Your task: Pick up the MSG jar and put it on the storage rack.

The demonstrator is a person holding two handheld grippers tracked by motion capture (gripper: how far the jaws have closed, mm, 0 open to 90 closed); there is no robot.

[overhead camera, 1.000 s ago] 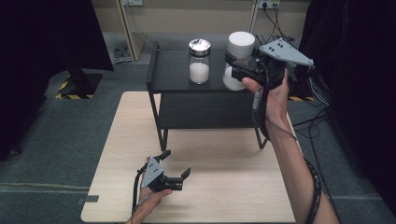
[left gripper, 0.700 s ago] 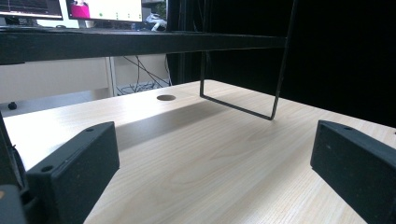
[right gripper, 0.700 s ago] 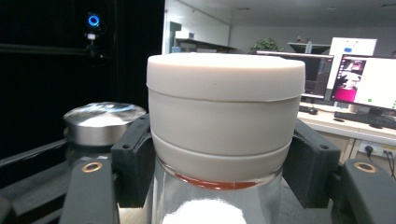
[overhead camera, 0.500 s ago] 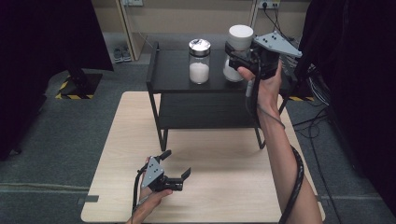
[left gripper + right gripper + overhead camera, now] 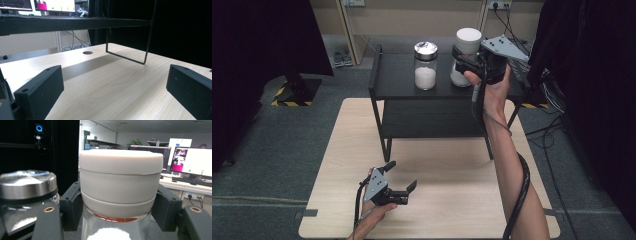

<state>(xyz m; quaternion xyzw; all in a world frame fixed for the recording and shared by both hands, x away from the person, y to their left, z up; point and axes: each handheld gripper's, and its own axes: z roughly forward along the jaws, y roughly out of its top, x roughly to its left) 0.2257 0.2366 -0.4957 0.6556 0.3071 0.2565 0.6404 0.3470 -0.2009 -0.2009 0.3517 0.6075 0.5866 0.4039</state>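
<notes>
High view: right gripper [image 5: 468, 64] is working at the upper right of the frame, over the top shelf of the black rack [image 5: 397, 82]; left gripper [image 5: 399, 182] is waiting at the lower centre, low over the bench [image 5: 452, 200].
White-lidded jar [image 5: 466, 55]: it is standing upright on the rack's top shelf, right of centre, its long axis vertical.
Which way it lies: the jar is sitting directly between the right gripper's jaws, on that gripper's left in the frame, so the right hand [image 5: 492, 90] is the nearer one by far; the left is well apart, down at the bench.
Right gripper view: the white lid [image 5: 120, 177] is sitting at the centre of the frame, with a black pad [image 5: 72, 207] pressing on each side just under the lid, at the jar's neck.
Right gripper state: it is clamped on the jar, the jaws level and spread as wide as the neck.
Steel-lidded jar [image 5: 425, 65]: it is standing just beside the held one, to its left in the high view, apart from the jaws.
Left gripper view: both jaws are standing wide apart with nothing between them, bare bench beneath.
Judgement: the next move is probably turning on lifting straight up, since the neighbouring jar is close on the left.
</notes>
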